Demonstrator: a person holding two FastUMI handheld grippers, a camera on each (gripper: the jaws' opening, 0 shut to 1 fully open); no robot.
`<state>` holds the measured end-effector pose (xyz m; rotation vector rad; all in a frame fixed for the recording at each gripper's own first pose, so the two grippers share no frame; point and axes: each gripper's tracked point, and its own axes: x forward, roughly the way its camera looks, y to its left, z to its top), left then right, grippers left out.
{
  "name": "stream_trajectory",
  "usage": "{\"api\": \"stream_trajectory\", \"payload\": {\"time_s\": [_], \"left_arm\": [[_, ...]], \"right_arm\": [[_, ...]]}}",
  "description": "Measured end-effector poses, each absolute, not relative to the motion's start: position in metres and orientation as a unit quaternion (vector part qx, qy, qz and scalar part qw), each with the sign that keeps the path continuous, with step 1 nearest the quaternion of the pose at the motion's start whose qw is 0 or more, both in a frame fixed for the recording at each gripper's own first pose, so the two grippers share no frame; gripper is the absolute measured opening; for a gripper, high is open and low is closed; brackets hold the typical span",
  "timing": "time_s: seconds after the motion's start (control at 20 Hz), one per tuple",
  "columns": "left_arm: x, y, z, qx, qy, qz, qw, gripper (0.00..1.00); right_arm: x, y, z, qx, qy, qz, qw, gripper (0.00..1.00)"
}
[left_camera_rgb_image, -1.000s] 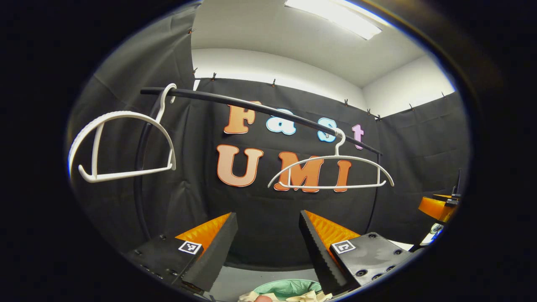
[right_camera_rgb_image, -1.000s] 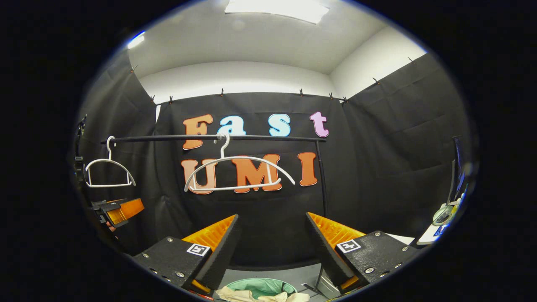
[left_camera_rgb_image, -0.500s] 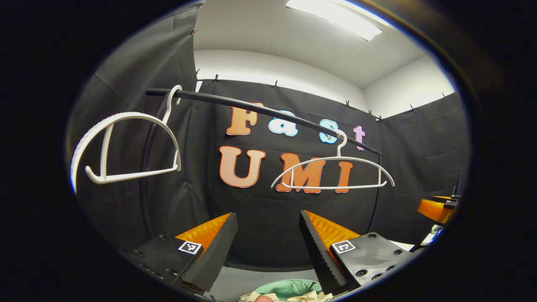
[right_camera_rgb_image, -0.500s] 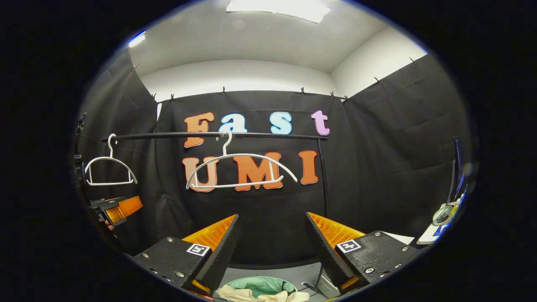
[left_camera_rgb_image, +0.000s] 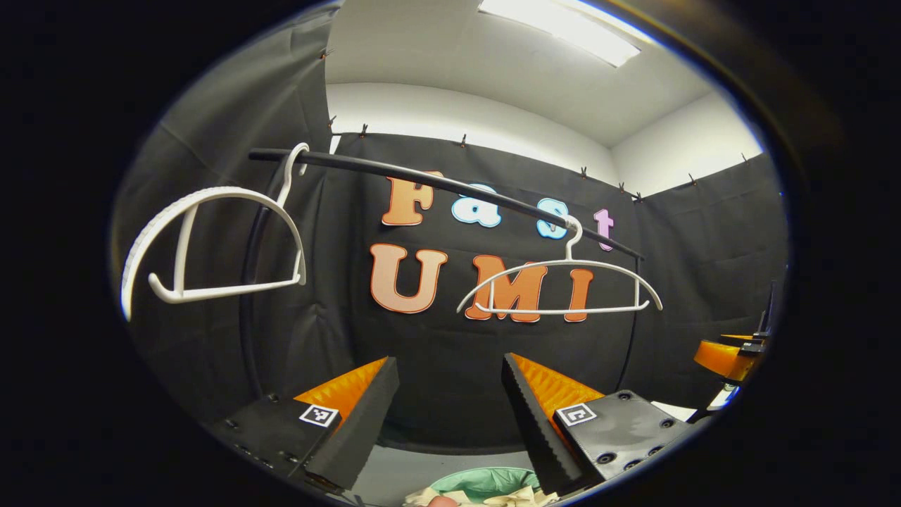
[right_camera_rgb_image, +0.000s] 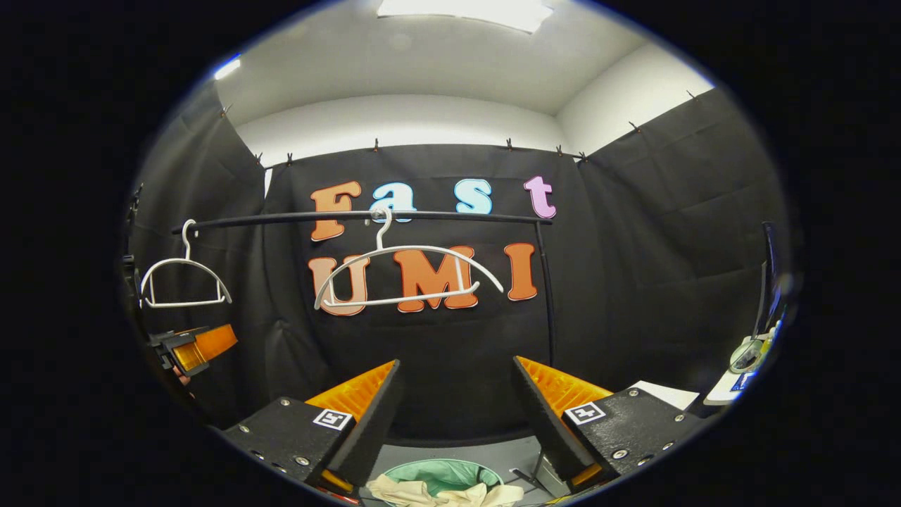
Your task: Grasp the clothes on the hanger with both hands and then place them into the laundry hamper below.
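While I hold both tools level before the rail (left_camera_rgb_image: pixel 450 184), my left gripper (left_camera_rgb_image: pixel 450 415) has its fingers spread wide with nothing between them, and my right gripper (right_camera_rgb_image: pixel 456 419) is spread just as wide and just as bare. Two white hangers hang on the rail with no garment on either: in the left gripper view the near hanger (left_camera_rgb_image: pixel 211 246) sits at the rail's left end and the far hanger (left_camera_rgb_image: pixel 559 285) hangs toward its right end. In the right gripper view the same two appear as a small one at the left (right_camera_rgb_image: pixel 184 282) and a larger one near the middle (right_camera_rgb_image: pixel 408 274). The clothes (right_camera_rgb_image: pixel 443 495) lie as a pale, crumpled heap in the laundry hamper (right_camera_rgb_image: pixel 440 473), a green-rimmed tub low between my right fingers; in the left gripper view I see that heap (left_camera_rgb_image: pixel 493 498) and the green rim (left_camera_rgb_image: pixel 486 480) at the bottom edge, below my fingers. Compared with a second ago, the rail and hangers in the right gripper view have slid upward in the picture and more of the hamper shows, while in the left gripper view everything has drifted slightly to the right. My other tool appears at the left edge of the right gripper view (right_camera_rgb_image: pixel 193 346) and at the right edge of the left gripper view (left_camera_rgb_image: pixel 728 355), a little lower there than before.
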<state>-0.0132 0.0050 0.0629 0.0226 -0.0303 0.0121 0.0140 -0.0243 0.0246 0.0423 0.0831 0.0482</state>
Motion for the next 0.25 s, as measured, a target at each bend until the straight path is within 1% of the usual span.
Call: {"api": "stream_trajectory", "payload": {"time_s": [0.25], "left_arm": [[-0.0139,0.0040,0.0632,0.011,-0.014,0.002,1.000,0.96]], "right_arm": [[0.0147,-0.0261,0.0182,0.023,0.047,0.022,0.998,0.94]]}}
